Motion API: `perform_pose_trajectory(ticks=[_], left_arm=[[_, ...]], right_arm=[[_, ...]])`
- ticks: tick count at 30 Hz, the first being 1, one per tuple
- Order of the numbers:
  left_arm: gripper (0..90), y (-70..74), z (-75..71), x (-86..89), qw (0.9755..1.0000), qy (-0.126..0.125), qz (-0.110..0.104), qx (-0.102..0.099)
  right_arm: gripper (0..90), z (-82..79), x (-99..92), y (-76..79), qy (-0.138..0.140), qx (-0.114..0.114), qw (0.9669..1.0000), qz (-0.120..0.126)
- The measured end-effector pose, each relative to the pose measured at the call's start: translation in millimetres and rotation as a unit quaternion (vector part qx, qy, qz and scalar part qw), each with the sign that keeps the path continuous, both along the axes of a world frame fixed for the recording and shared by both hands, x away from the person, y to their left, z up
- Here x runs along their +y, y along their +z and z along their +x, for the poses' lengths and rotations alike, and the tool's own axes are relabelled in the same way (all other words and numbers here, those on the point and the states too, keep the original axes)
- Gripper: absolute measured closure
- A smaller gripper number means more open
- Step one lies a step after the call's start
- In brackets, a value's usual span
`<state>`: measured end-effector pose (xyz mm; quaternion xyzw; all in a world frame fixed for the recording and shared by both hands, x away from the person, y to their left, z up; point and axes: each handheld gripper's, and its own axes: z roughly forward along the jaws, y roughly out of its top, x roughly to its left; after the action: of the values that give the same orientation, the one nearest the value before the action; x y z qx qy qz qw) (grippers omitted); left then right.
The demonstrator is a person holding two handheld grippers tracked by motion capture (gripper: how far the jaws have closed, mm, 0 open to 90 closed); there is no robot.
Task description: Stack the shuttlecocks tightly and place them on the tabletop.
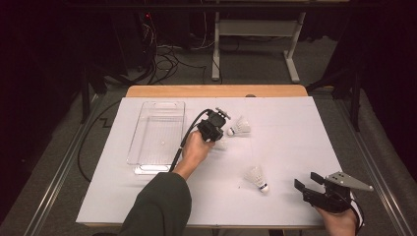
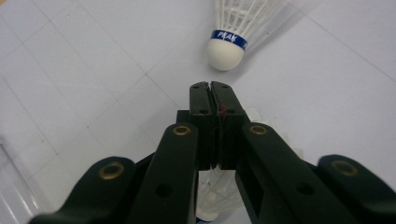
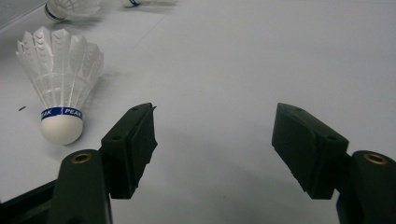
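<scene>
Three white shuttlecocks with blue bands lie on the white table. One shuttlecock (image 1: 240,127) (image 2: 229,37) lies just ahead of my left gripper (image 1: 220,132) (image 2: 212,87), its cork pointing at the tips. The jaws are shut, pads pressed together, and I see nothing between them. A second shuttlecock (image 1: 222,144) (image 2: 212,193) lies under the jaws, partly hidden. The third shuttlecock (image 1: 256,177) (image 3: 60,93) lies to the left of my right gripper (image 1: 308,181) (image 3: 214,112), which stands open over bare table near the front right corner.
A clear plastic tray (image 1: 147,147) stands empty on the left of the table, beside the left forearm. The table's wooden far edge (image 1: 216,91) borders a floor with cables and a desk frame.
</scene>
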<state>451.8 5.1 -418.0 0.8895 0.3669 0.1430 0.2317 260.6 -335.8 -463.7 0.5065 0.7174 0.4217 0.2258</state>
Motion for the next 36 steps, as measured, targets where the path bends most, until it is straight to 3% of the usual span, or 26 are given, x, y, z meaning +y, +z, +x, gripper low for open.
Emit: perform_pose_trajectory(ticks=[14,24,28,30,36], left_arm=[[84.2,-5.7,-0.5,-5.7,0.9999,-0.008,-0.008,0.01],[74.4,-9.3,2.1,-6.9,0.9995,-0.003,-0.02,0.023],[67.5,-9.6,2.7,-6.9,0.9994,0.002,-0.023,0.026],[59.4,-10.1,2.9,-7.5,0.9992,0.006,-0.027,0.03],[54.1,-10.9,2.8,-8.4,0.9991,0.01,-0.027,0.031]], right_arm=[[30.9,0.0,0.1,0.0,0.002,-0.001,1.0,-0.001],[30.9,0.1,0.0,-0.1,0.002,0.0,1.0,0.0],[30.9,0.0,0.1,-0.1,0.002,-0.001,1.0,-0.001],[30.9,0.0,0.1,-0.1,0.002,0.0,1.0,0.0],[30.9,0.0,0.1,-0.1,0.001,0.0,1.0,-0.001]])
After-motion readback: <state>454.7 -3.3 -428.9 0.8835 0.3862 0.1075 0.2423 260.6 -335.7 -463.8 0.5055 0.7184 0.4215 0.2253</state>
